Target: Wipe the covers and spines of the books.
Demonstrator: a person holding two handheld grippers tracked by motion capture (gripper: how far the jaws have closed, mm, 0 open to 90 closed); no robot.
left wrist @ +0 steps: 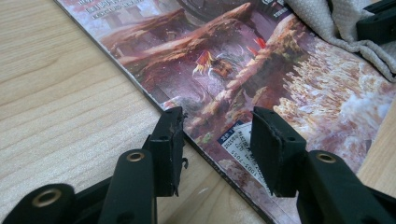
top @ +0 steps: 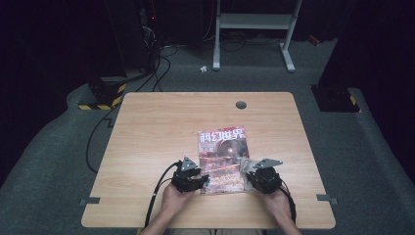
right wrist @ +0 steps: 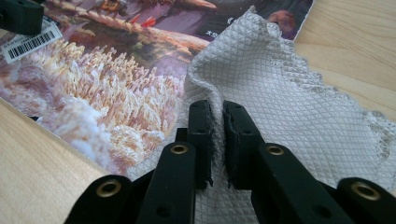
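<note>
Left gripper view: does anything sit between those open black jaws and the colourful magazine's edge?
Nothing visible does. The left gripper straddles the near edge of the glossy illustrated magazine on the light wooden table, jaws apart. The white waffle-textured cloth lies farther across the cover, pinched by the right gripper.

A dim lab or recording studio: a bare wooden table (top: 161,127) stands alone on grey carpet (top: 58,147); behind the table, black cables (top: 161,63) trail over the floor to dark equipment; a white frame (top: 254,29) stands beyond it; hazard-striped bases (top: 105,98) flank its far corners.
</note>
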